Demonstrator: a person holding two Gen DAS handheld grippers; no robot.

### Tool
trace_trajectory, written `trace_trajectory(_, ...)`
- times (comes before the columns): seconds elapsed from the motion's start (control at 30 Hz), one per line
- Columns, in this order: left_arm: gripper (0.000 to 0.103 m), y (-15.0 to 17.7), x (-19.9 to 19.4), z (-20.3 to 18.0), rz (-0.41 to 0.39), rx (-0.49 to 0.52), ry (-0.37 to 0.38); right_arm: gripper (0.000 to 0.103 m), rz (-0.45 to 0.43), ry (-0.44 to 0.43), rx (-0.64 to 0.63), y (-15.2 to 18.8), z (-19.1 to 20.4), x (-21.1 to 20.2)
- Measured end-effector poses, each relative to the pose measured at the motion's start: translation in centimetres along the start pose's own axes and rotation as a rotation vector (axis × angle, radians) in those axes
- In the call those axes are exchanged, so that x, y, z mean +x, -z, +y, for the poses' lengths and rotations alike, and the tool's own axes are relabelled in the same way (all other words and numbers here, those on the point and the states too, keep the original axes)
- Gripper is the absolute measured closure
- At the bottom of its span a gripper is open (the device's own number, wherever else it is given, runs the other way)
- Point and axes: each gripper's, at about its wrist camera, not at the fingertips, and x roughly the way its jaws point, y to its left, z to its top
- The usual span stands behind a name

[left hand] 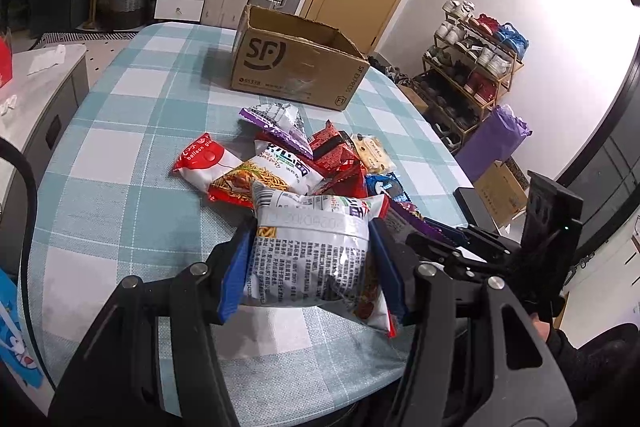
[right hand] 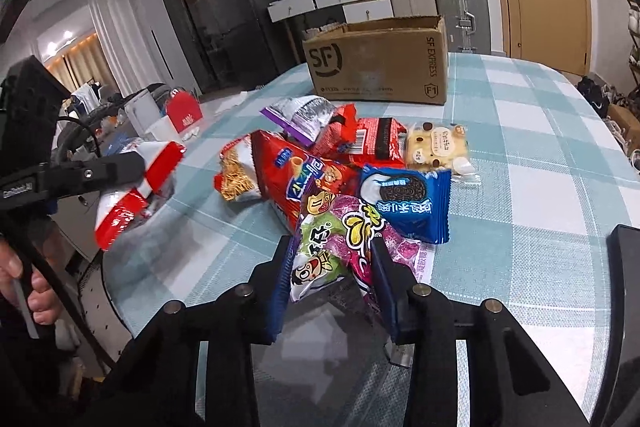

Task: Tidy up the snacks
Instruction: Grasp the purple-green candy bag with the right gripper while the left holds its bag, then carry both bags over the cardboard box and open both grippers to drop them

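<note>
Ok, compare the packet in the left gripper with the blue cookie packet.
The white noodle packet is clamped in the left gripper, off the pile; the blue cookie packet lies flat on the tablecloth. One is mostly white, the other blue. Both are sealed.

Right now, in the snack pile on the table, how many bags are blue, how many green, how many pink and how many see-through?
Blue bag: 1
Green bag: 1
Pink bag: 1
See-through bag: 1
Total: 4
</note>
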Motion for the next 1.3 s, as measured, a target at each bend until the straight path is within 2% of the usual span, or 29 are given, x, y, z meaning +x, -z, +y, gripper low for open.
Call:
trace_trajectory(0.43,0.049,-1.8,-0.9,-0.4,-0.022,0.004,-0.02,0.065,-0.114,-0.074,0.004,-1.6,0.9,-4.8)
trace_trajectory(0.7,0.049,-5.7,-1.4,-2.2,-0.062,0.084,-0.046,0.065,-0.203,-0.129,0.003,-4.8,1.0,-7.9)
trace_trajectory(0.9,0.049,-10.5,-1.2,-2.4,-0.088,0.085,-0.011,0.065,-0.275,-0.16,0.007,-9.9,0.5,-9.9)
trace_trajectory(1.1,0.049,-16.5,-0.2,-2.8,-0.117,0.108,-0.053,0.066,-0.333,-0.177,-0.021,-16.3,0.2,-11.1)
trace_trajectory(1.3,0.049,-23.4,1.8,-2.3,-0.121,0.1,-0.065,0.065,-0.36,-0.227,0.037,-22.8,-1.3,-10.2)
